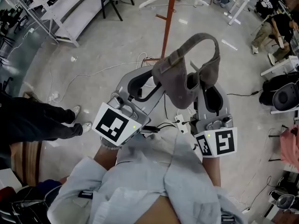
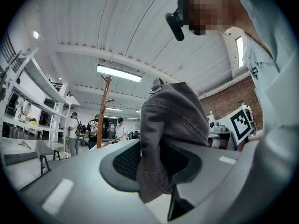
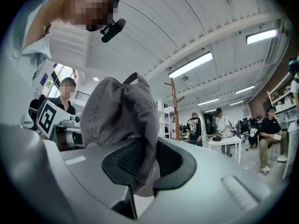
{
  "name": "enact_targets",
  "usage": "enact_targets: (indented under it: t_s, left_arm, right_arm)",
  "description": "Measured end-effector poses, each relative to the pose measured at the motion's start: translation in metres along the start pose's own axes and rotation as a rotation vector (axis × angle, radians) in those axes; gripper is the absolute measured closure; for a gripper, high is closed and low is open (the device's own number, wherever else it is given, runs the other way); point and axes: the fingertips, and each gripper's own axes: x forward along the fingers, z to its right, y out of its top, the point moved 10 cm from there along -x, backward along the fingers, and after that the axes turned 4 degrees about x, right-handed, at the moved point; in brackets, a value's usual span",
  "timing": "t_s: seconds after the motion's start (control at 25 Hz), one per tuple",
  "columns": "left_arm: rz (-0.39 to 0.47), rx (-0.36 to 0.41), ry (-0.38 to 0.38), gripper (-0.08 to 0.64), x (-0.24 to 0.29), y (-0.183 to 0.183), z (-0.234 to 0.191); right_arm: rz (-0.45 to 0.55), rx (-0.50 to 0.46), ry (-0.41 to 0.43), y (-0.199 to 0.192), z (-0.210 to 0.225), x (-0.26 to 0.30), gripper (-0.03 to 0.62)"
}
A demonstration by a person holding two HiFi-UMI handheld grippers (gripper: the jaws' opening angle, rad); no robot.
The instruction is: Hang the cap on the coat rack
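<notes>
Cap (image 1: 187, 76) held up by two grippers.
The left gripper (image 1: 152, 83) clamps the cap's 9 o'clock edge and the right gripper (image 1: 208, 78) its 3 o'clock edge, fabric pinched in both. The rack (image 1: 167, 22) stands at 12 o'clock, apart from the cap.

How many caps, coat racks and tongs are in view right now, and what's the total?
cap: 1
coat rack: 1
tongs: 2 (left tongs, right tongs, each clamped on the cap)
Total: 4
</notes>
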Motion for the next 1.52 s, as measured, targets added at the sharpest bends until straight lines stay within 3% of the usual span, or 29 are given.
enact_targets:
  t_s: [0.2, 0.52, 1.52]
  left_arm:
    - [0.046, 0.019, -0.015, 0.428, 0.005, 0.000, -0.007]
    - [0.055, 0.021, 0.038, 0.429, 0.025, -0.002, -0.035]
    - [0.027, 0.068, 0.148, 0.430, 0.181, -0.026, -0.116]
  right_arm:
    - [0.020, -0.006, 0.002, -0.001, 0.003, 0.010, 0.522]
    - [0.021, -0.023, 0.049, 0.004, 0.019, 0.050, 0.522]
    - [0.032, 0.003, 0.157, -0.005, 0.160, 0.193, 0.522]
